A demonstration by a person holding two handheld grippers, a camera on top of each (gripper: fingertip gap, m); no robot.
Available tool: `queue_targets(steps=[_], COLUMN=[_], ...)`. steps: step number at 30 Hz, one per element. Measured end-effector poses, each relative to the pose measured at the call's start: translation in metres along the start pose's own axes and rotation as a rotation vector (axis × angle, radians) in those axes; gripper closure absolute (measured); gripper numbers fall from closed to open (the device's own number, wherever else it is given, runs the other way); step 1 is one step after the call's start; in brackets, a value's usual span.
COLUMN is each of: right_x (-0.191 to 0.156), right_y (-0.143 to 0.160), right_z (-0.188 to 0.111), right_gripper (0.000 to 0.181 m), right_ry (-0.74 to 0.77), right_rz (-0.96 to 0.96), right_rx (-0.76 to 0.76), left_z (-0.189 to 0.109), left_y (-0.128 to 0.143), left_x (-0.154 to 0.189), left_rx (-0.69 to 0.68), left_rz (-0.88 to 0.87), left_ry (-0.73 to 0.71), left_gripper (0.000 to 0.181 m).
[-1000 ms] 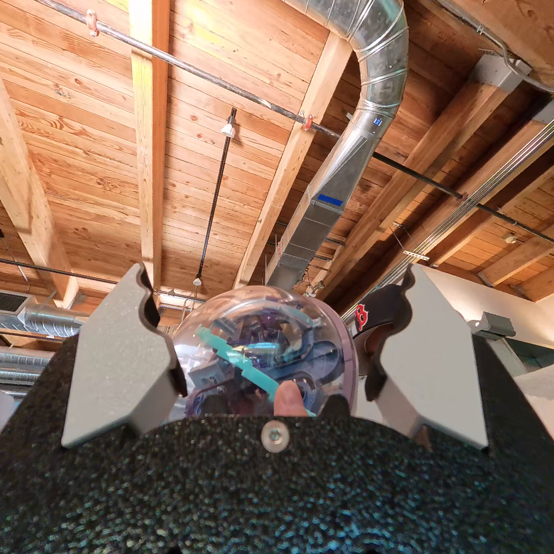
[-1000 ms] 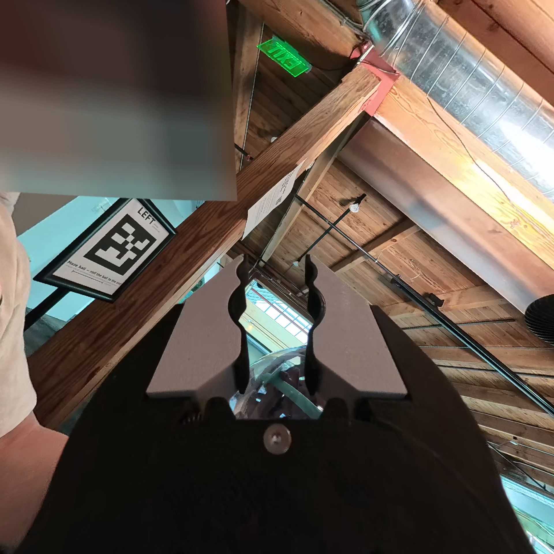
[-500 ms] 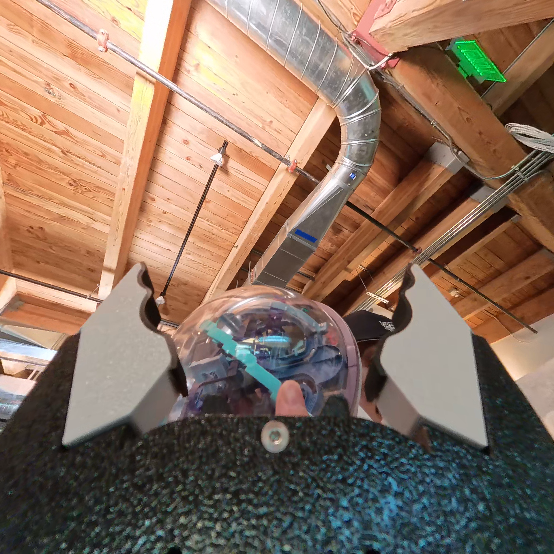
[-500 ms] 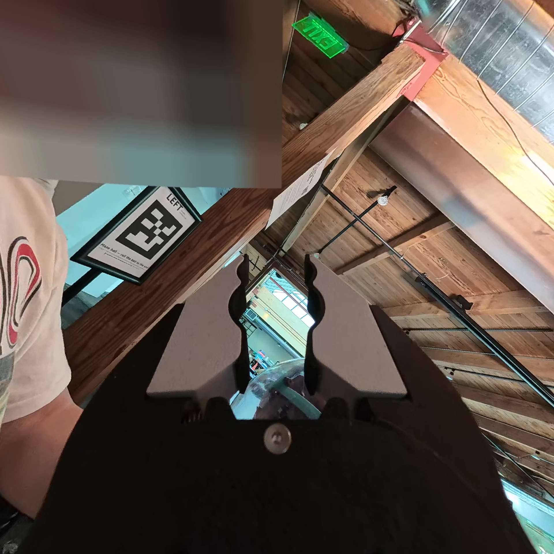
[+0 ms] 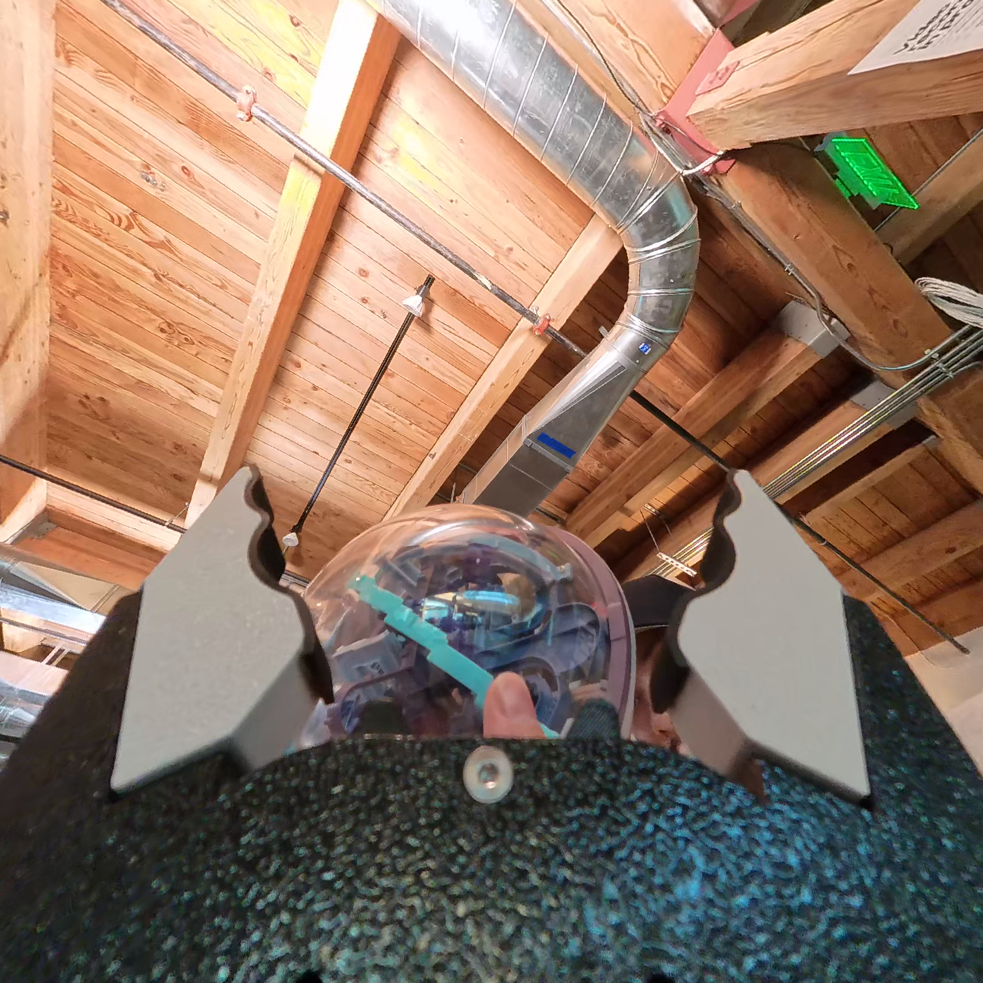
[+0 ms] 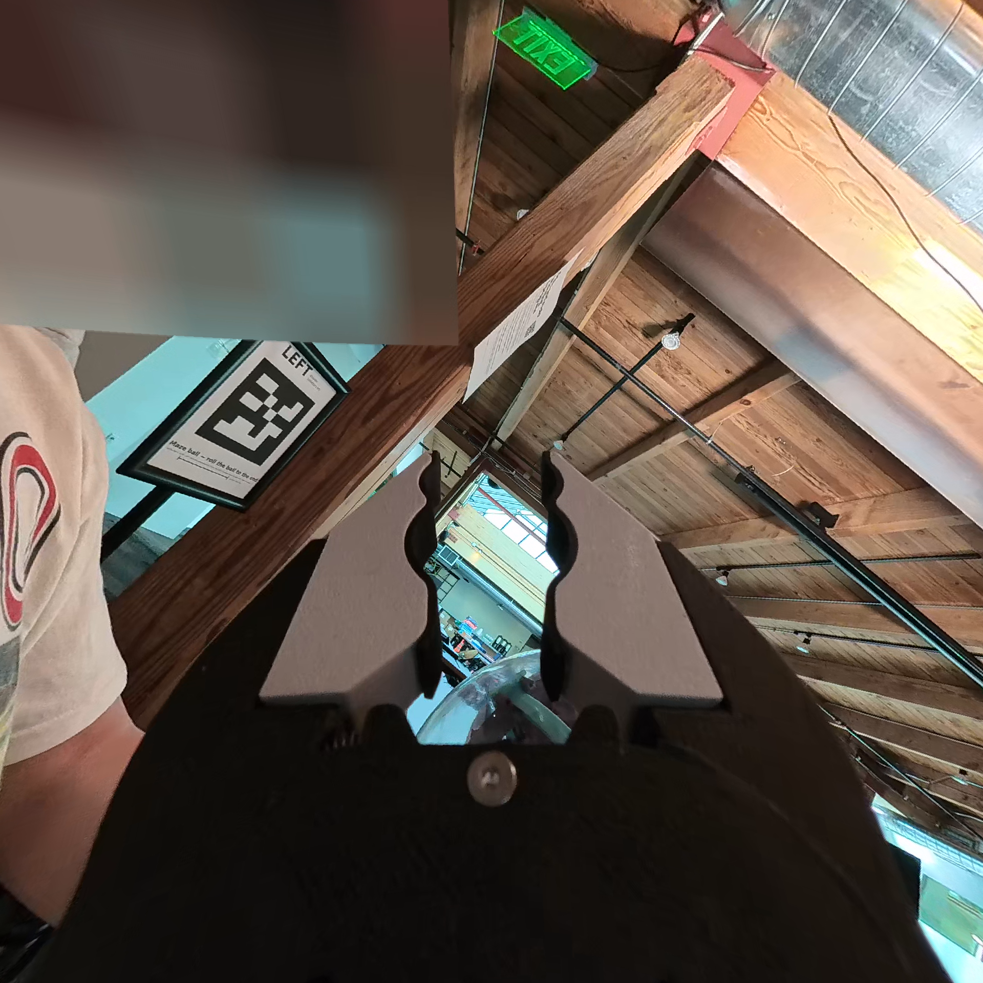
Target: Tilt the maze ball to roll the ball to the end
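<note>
**Maze ball held up between two claws, both cameras facing the ceiling**

Item 1. Left claw [image 5: 492, 553]: grey fingers spread wide, released. The left finger's inner edge lies right at the sphere's side; whether it touches cannot be told. The right finger stands apart from it. Speckled black body fills the lower part of the view.

Item 2. Maze ball [image 5: 468, 622]: clear plastic sphere with a mauve band at its right side, sitting low between the left claw's fingers, close to the claw body. Inside are purple and blue tracks and a teal strip [image 5: 420, 625] running diagonally from upper left to lower right. The small rolling ball inside cannot be made out. A fingertip [image 5: 508, 710] presses on the sphere's lower front, just above the claw body.

Item 3. Right claw [image 6: 490, 580]: grey fingers partly closed, parallel, with a narrow gap between them; nothing gripped between the tips. A curved portion of the maze ball [image 6: 494, 707] shows at the base of the gap, close to the claw body; contact with the fingers cannot be told.

Item 4. Surroundings: wooden plank ceiling [image 5: 159, 239] with beams, a silver duct [image 5: 654, 255], a green lit sign [image 6: 542, 50], a framed black-and-white marker [image 6: 239, 425] on a post, a paper sheet [image 6: 521, 324] fixed to a beam, and a person's sleeve [image 6: 48, 532] at left in the right wrist view.
</note>
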State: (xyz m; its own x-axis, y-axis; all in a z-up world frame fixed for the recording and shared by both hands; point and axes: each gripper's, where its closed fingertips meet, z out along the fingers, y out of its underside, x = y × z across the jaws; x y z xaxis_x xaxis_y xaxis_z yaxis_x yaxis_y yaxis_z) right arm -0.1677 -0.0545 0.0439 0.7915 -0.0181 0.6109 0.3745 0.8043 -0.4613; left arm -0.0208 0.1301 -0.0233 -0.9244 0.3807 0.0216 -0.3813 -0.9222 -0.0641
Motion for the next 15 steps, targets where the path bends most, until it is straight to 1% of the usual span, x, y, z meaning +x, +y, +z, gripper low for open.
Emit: queue_targets(steps=[5, 9, 11, 15], right_x=[-0.002, -0.007, -0.007, -0.002], right_y=[0.0, -0.007, -0.013, -0.02], right_z=[0.0, 0.001, 0.0, -0.003], right_gripper=[0.146, 0.146, 0.146, 0.146], right_ry=[-0.005, -0.026, -0.025, 0.002], right_rz=[-0.014, -0.031, -0.039, -0.049], right_rx=[0.005, 0.034, 0.062, 0.09], left_z=[0.006, 0.017, 0.027, 0.046], left_y=[0.001, 0.006, 0.012, 0.023], left_x=[0.008, 0.018, 0.028, 0.048], left_rx=[-0.034, -0.074, -0.121, -0.23], left_rz=[0.031, 0.059, 0.101, 0.249], left_ry=[0.022, 0.051, 0.077, 0.099], left_gripper=[0.026, 0.027, 0.027, 0.028])
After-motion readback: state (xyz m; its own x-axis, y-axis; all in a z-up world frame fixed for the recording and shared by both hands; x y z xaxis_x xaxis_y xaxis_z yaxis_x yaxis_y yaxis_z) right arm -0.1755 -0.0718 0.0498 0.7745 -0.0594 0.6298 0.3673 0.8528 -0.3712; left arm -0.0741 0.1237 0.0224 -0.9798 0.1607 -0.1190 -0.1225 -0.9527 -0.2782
